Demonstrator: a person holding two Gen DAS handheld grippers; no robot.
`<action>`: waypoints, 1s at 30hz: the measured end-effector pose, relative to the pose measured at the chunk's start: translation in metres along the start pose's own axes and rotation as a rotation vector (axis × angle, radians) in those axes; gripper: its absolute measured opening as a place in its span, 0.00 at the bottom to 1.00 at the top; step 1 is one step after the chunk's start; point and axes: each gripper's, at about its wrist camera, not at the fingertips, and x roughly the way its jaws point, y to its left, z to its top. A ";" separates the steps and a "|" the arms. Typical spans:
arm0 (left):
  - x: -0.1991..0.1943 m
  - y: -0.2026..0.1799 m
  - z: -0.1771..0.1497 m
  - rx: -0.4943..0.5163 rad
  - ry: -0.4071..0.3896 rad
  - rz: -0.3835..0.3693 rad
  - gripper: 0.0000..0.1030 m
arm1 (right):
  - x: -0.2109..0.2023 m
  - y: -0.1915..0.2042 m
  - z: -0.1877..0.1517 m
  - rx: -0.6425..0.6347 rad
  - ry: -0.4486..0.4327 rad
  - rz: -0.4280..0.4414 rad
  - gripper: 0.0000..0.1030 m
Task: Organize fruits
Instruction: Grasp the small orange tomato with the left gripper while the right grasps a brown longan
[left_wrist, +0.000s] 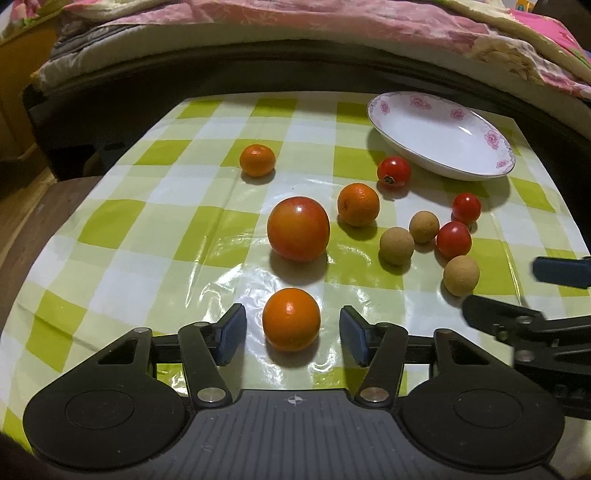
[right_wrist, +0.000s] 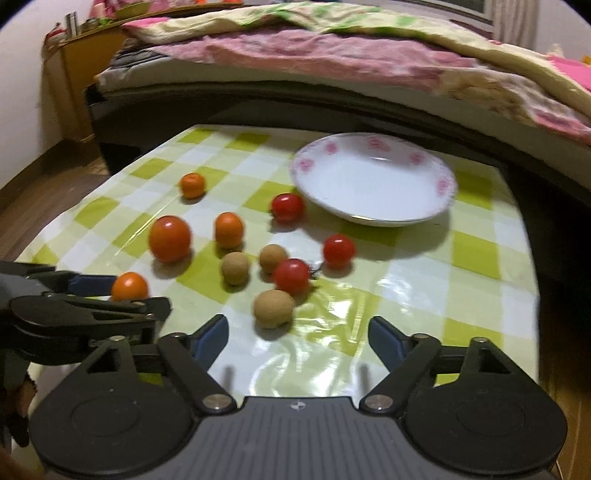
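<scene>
Left wrist view: the left gripper (left_wrist: 291, 334) is seen spread, with a small orange (left_wrist: 291, 319) lying between its blue pads (left_wrist: 232, 332) and a clear gap left on each side, so nothing is pinched. Bare checked tablecloth (left_wrist: 147, 229) is left open to the left, up to the table's edge. Ahead a large tomato (left_wrist: 298, 228) is set, and to its right smaller fruits are clustered closely. A white plate (left_wrist: 439, 134) is placed at the far right, near the table's far edge, with a cherry tomato (left_wrist: 393, 172) just beside its rim.

Right wrist view: the right gripper (right_wrist: 298, 341) is held apart as well, gripping nothing; a brown longan (right_wrist: 273, 308) is found just ahead of its fingertips, slightly left of centre. Open cloth is left to the right of the fruit, up to the table's right edge. The left gripper is seen at the left border.
</scene>
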 end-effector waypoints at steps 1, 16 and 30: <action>-0.001 0.001 0.000 0.000 0.000 -0.004 0.57 | 0.004 0.002 0.001 -0.007 0.010 0.011 0.70; -0.001 0.003 0.003 0.005 0.003 -0.004 0.48 | 0.031 0.000 0.006 0.030 0.053 0.110 0.52; 0.000 0.007 0.004 0.002 0.012 -0.001 0.39 | 0.026 0.006 0.009 0.003 0.087 0.110 0.31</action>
